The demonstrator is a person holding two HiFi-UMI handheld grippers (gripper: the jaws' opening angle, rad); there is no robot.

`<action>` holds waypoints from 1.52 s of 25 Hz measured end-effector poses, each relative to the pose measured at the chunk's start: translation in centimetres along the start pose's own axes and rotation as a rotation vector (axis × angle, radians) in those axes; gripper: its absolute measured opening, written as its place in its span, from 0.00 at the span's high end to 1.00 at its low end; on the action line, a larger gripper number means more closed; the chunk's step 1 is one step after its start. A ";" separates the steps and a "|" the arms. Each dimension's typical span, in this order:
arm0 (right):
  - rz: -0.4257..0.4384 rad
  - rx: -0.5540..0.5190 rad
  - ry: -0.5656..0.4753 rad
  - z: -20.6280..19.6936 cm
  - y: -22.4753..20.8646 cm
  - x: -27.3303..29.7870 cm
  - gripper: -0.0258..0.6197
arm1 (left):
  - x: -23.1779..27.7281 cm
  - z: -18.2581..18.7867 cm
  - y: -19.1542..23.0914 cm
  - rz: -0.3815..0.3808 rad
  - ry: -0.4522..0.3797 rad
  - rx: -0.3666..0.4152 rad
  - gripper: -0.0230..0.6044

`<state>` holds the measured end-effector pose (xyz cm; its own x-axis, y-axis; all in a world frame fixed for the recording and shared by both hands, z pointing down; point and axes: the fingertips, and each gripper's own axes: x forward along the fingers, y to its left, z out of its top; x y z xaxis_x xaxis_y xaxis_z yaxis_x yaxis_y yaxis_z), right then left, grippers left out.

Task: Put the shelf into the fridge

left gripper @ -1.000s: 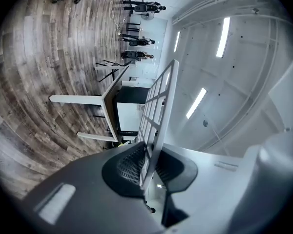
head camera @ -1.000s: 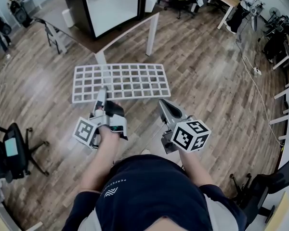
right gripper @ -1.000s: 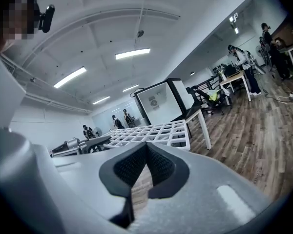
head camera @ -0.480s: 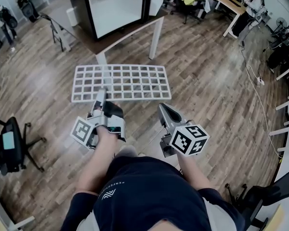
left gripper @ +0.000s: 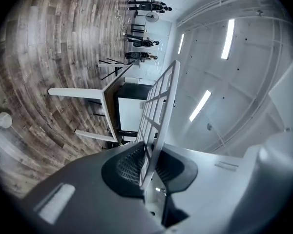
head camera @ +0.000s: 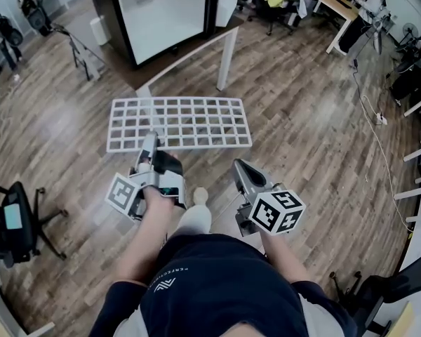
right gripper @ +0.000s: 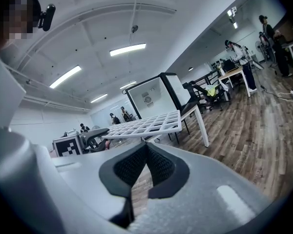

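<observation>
Count: one white grid shelf (head camera: pixel 179 123), two grippers, left gripper (head camera: pixel 149 140), right gripper (head camera: pixel 239 165), two marker cubes, one per gripper, one fridge (head camera: pixel 165 12), one worktop (head camera: pixel 161 58)

Grey-brown wood plank floor (head camera: pixel 316 118) fills the frame. A dark-topped, white-legged counter (head camera: pixel 226 62) stands at upper centre. Black office chairs (head camera: pixel 14 220) sit at the left edge and lower right; desks (head camera: pixel 330 2) crowd the upper right. The white ceiling (right gripper: pixel 88 13) carries strip lights (right gripper: pixel 128 49).

Head view steeply down, gripper views close along own jaws, all share shelf (head camera: pixel 179 123)
</observation>
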<state>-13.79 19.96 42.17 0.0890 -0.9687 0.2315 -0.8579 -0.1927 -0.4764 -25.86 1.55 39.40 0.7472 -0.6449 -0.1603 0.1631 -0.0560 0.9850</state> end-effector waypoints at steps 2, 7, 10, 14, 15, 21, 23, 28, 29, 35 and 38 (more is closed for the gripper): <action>-0.005 -0.012 0.006 0.6 -0.6 1.2 0.96 | 2.0 -0.1 0.0 -0.010 0.012 -0.008 0.88; -0.014 -0.035 0.035 2.7 -3.0 5.0 0.96 | 7.6 -0.6 0.1 -0.039 0.034 -0.023 0.88; -0.011 -0.062 0.049 4.3 -4.2 7.3 0.96 | 10.5 -0.5 0.3 -0.042 0.023 -0.023 0.88; -0.014 -0.071 0.037 6.8 -5.6 10.5 0.96 | 13.7 0.3 0.6 -0.037 0.008 -0.029 0.88; -0.016 -0.069 0.034 7.2 -5.9 11.2 0.96 | 14.3 0.5 0.6 -0.036 0.003 -0.026 0.88; 0.006 -0.071 0.040 9.4 -6.8 16.2 0.95 | 17.9 3.4 0.8 -0.033 -0.044 -0.003 0.88; 0.017 -0.069 0.045 9.8 -6.9 17.8 0.95 | 19.0 4.4 1.0 -0.036 -0.062 -0.004 0.88; 0.031 -0.074 0.057 10.7 -7.6 21.2 0.95 | 22.4 5.5 1.4 -0.055 -0.080 -0.027 0.88; 0.031 -0.070 0.059 10.8 -7.9 21.6 0.95 | 22.9 5.5 1.6 -0.056 -0.081 -0.033 0.88; 0.046 -0.067 0.046 12.8 -9.0 23.7 0.90 | 24.8 5.6 2.0 -0.051 -0.102 -0.039 0.88; 0.077 -0.070 0.058 13.6 -9.5 24.9 0.90 | 25.8 5.7 2.2 -0.050 -0.129 -0.036 0.88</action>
<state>3.50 -4.49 40.95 -0.0068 -0.9692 0.2462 -0.8943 -0.1043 -0.4351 -9.92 -19.52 37.76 0.6493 -0.7344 -0.1976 0.2227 -0.0649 0.9727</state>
